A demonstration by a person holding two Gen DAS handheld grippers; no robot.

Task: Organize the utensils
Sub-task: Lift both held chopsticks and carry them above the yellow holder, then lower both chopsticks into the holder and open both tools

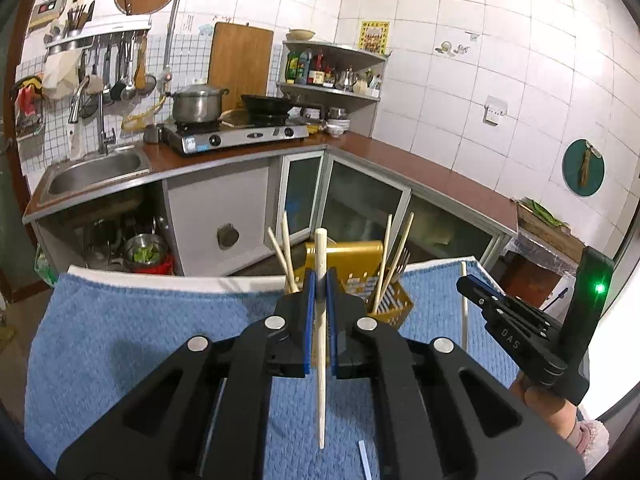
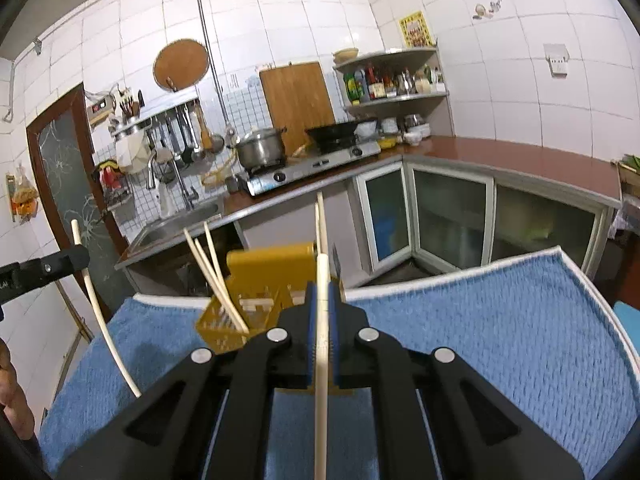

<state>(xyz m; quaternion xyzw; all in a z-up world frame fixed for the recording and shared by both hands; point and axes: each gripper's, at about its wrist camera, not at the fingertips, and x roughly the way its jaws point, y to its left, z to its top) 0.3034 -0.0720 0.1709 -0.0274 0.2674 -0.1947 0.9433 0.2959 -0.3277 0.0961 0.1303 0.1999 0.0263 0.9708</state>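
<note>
Left wrist view: the left gripper (image 1: 320, 280) has its blue-padded jaws closed on a pale wooden chopstick (image 1: 320, 344), held near upright and clamped in its upper part, with a short blunt end above the pads and the long tapered end hanging free above the blue knitted towel (image 1: 140, 340). The yellow perforated plastic utensil caddy (image 1: 352, 256) stands on the towel just beyond the jaws, already containing several pale chopsticks (image 1: 285, 256) that lean against its walls and what appears to be a metal fork.

Right wrist view: the right gripper (image 2: 323, 300) is likewise closed on a second pale wooden chopstick (image 2: 321, 380), which runs through the pads lengthwise and projects above the caddy (image 2: 272, 268).

Handling judgement: each chopstick is light, stiff and slender, so clamping force need only be moderate. The smooth rounded shaft probably pivots or slides between flat pads if gripped off-centre; a hold in the thicker upper third, as shown, likely gives the best control. The tapered tip must enter a compartment opening without catching the perforated wall or the chopsticks already inside. The caddy is probably light and could shift or tip if a tip strikes its rim.
</note>
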